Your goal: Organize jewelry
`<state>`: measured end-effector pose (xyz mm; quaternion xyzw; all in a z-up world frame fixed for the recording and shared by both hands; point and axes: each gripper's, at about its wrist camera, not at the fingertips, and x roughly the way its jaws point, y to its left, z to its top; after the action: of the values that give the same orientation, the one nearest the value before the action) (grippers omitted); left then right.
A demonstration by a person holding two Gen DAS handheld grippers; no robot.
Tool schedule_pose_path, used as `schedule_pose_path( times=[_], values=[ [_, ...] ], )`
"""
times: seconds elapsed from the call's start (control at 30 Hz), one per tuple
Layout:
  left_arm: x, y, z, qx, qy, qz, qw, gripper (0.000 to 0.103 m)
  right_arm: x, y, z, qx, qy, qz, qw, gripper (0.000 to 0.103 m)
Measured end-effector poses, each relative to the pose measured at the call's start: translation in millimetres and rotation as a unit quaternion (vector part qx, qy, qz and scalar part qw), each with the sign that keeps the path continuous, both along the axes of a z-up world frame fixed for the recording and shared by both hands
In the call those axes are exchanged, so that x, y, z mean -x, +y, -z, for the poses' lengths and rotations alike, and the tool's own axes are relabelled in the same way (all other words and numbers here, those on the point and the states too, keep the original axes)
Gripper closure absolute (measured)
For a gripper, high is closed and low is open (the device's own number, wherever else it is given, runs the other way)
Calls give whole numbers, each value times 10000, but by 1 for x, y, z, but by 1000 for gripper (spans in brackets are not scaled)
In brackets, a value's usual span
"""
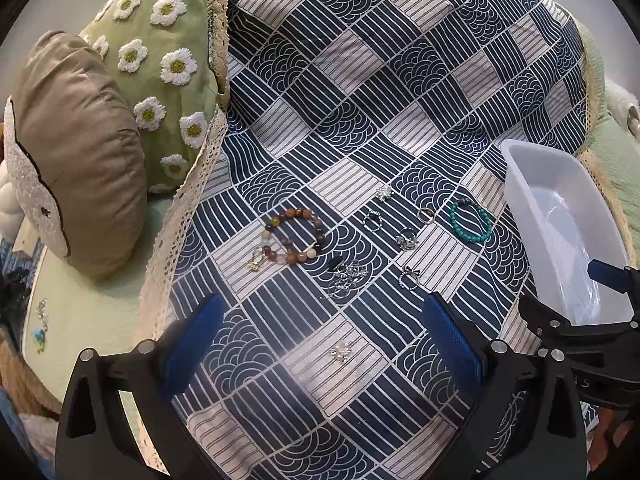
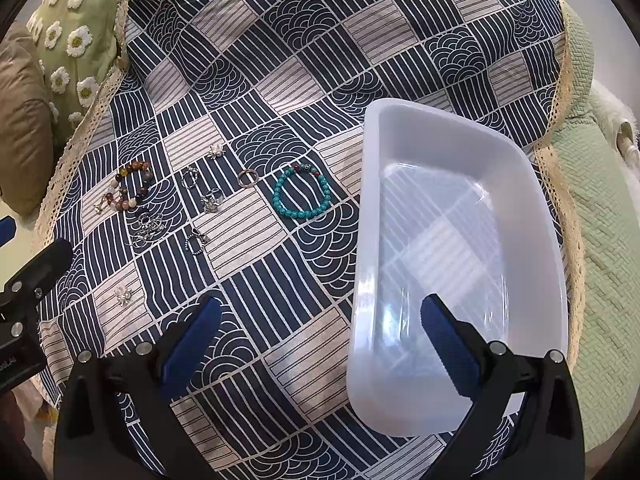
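So the jewelry was all loose on the blue-and-white patterned cloth, with nothing in the white plastic tray yet, as far as I could tell.

Going left to right: the brown mixed-bead bracelet sat farthest left with a little gold charm at its edge. Probably the heaviest piece, floppy on its cord, so I'd pinch across one side of the loop, not the middle. Next was a tangled silver pile, chain or earrings, I couldn't tell how many. Light, slippery, likely to snag and drag neighbours. A small pearl-ish cluster piece lay alone nearest the left gripper. Then the rings and small bits: I counted roughly five, including a plain band and a beaded ring with a bow. Tiny and hard, so they'll want a grip right on the rim or they'll skate on the fabric. Last was the turquoise bracelet, just beside the tray. So two bracelets total.

Both tongs were spread wide apart and holding nothing. The right gripper hung over the tray's near left edge, one finger above the tray and the other above the cloth.
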<state>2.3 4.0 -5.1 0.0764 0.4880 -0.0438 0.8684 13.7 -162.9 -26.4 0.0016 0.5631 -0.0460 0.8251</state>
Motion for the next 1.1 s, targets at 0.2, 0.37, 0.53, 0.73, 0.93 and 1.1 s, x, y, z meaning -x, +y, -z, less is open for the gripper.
schedule_pose_path(
  times=[0.2, 0.37, 0.53, 0.73, 0.93, 1.1],
  values=[
    [0, -1, 0, -7, 11, 5, 10000, 7, 1, 1, 0, -10, -13, -16, 10000, 4],
    [0, -1, -1, 44, 9, 26, 10000, 7, 0, 1, 0, -13, -11, -25, 10000, 4],
    [-1, -1, -1, 77, 7, 27, 10000, 7, 0, 5, 2, -20, 22, -87, 10000, 4],
    [-2, 1, 0, 130, 58, 2, 9999, 7, 0, 6, 2, 1, 30, -102, 9999, 4],
    [-2, 3, 0, 147, 61, -18, 9999, 7, 0, 6, 3, -5, 38, -127, 9999, 4],
    [-2, 3, 0, 139, 63, -19, 9999, 7, -1, 6, 3, -1, 40, -134, 9999, 4]
  ],
)
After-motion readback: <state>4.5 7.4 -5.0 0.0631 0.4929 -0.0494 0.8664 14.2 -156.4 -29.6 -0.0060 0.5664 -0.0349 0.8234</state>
